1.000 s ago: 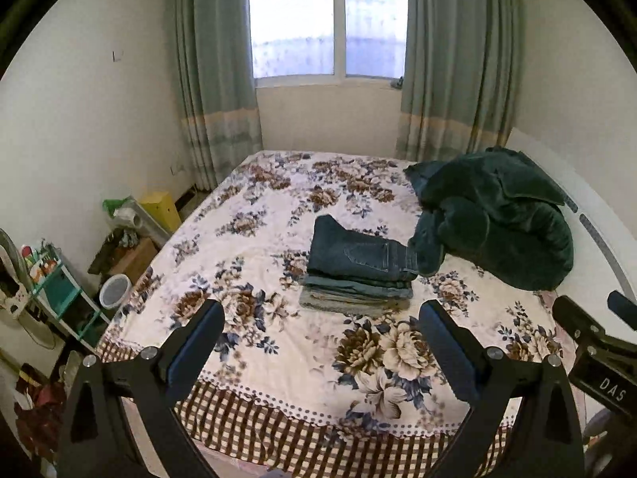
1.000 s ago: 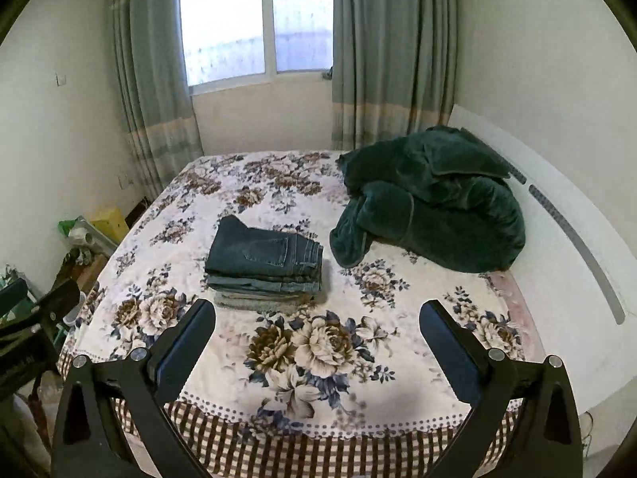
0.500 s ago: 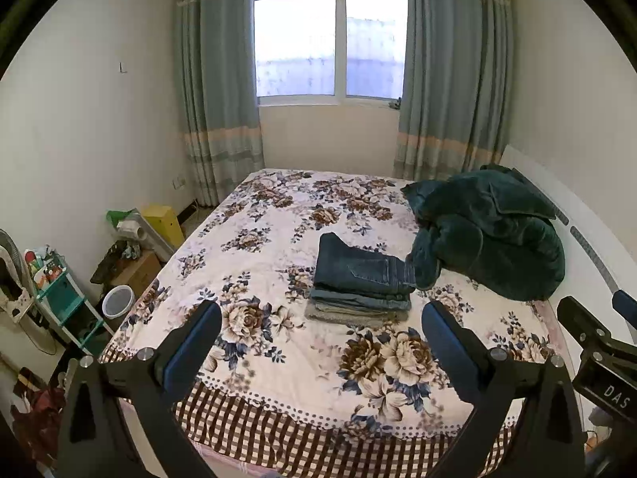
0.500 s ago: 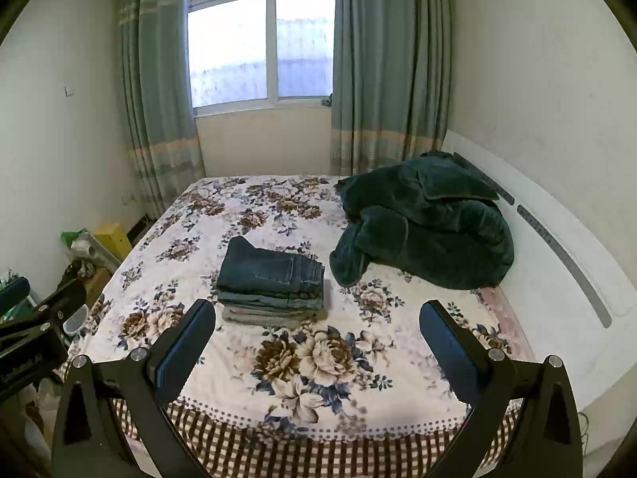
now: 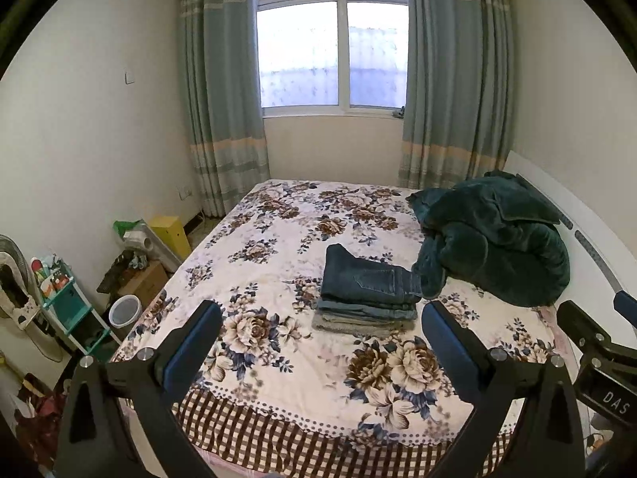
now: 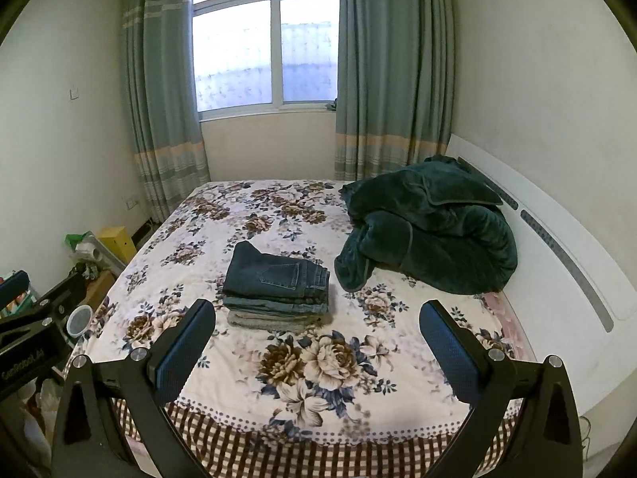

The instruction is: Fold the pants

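A stack of folded pants (image 5: 368,294) lies in the middle of the flowered bed (image 5: 278,263), dark blue jeans on top, lighter pairs beneath. It also shows in the right wrist view (image 6: 276,288). My left gripper (image 5: 320,338) is open and empty, held back over the foot of the bed. My right gripper (image 6: 316,338) is open and empty too, beside the left one. Neither touches the pants.
A dark green quilt (image 5: 497,239) is heaped by the white headboard (image 6: 557,263) on the right. On the floor left of the bed stand a yellow box (image 5: 169,235), a white bucket (image 5: 124,310) and a teal shelf (image 5: 67,306). A curtained window (image 5: 332,51) is behind.
Both grippers have pulled back and risen away from the bed; the pants stack looks smaller and farther off. Both stay open.
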The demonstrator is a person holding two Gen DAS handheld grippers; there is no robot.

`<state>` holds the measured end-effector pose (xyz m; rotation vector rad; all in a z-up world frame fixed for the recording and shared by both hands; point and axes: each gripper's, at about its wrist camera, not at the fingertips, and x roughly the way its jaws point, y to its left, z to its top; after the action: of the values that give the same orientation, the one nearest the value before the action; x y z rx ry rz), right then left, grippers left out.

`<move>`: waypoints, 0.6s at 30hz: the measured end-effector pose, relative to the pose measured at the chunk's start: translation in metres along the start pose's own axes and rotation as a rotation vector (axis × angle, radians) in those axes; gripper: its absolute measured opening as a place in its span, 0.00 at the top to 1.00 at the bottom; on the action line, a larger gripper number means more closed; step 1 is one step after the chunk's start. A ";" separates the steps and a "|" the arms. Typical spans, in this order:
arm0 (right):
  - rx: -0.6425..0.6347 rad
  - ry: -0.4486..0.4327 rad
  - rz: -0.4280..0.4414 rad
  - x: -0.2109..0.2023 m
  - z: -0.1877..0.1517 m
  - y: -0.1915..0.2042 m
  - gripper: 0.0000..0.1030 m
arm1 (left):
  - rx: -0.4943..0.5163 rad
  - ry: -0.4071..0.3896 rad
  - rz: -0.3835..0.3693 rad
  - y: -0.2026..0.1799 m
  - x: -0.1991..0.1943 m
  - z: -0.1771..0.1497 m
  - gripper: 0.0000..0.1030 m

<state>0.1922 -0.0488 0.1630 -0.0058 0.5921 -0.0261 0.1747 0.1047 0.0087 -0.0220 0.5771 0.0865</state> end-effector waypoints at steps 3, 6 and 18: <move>0.002 -0.002 0.005 0.000 0.001 -0.002 0.00 | -0.001 -0.001 0.001 -0.001 0.000 0.001 0.00; 0.000 -0.001 0.007 0.001 0.002 -0.003 0.00 | 0.000 -0.002 0.001 -0.001 -0.002 0.003 0.00; -0.008 0.011 0.025 0.003 0.007 0.000 0.00 | -0.003 0.005 0.004 -0.003 -0.004 0.004 0.00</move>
<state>0.1987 -0.0493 0.1668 -0.0062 0.6028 0.0008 0.1741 0.1021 0.0140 -0.0243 0.5817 0.0914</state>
